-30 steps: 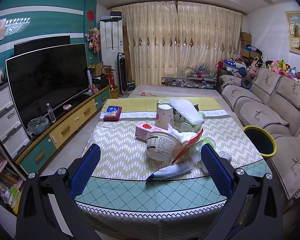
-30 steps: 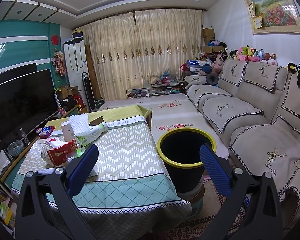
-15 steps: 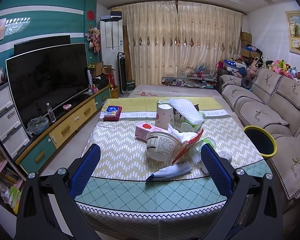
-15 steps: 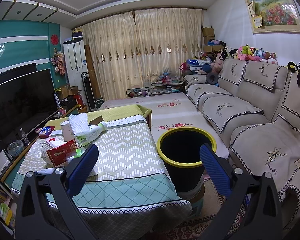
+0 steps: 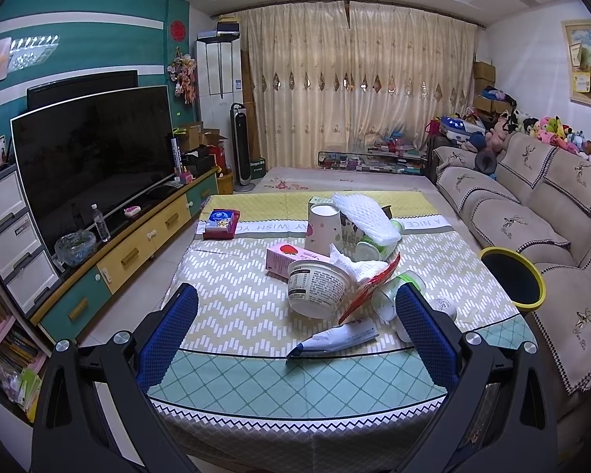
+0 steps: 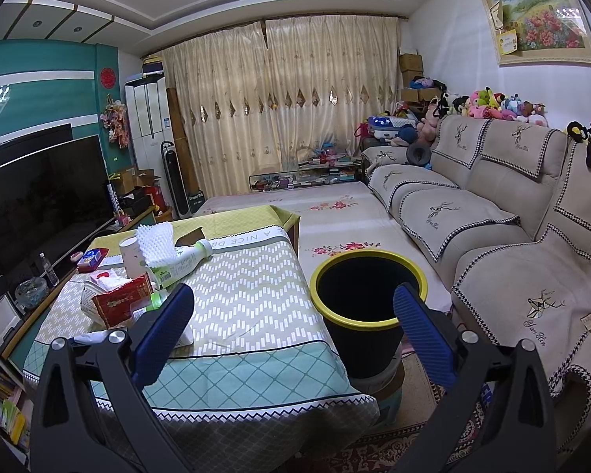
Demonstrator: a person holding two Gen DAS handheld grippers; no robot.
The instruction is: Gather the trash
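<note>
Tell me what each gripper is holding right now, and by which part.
Nothing is held. The left gripper is open and empty above the table's near edge; the right gripper is open and empty too, facing the black bin.

You are getting dim, bluish pictures, with daylight glowing through the curtains [image 5: 354,90]. Fisheye bending is curving the edges, and the corners are going black.

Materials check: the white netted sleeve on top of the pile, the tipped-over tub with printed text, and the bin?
White netted sleeve: looks like soft foam mesh, matte, open lattice that drapes over the pile.
Tub: likely paper or thin plastic, smooth printed wall; which one can't be told.
Bin: appears rigid plastic, dark matte body with a glossy yellow rim.
Both grippers are open and hold nothing.
</note>
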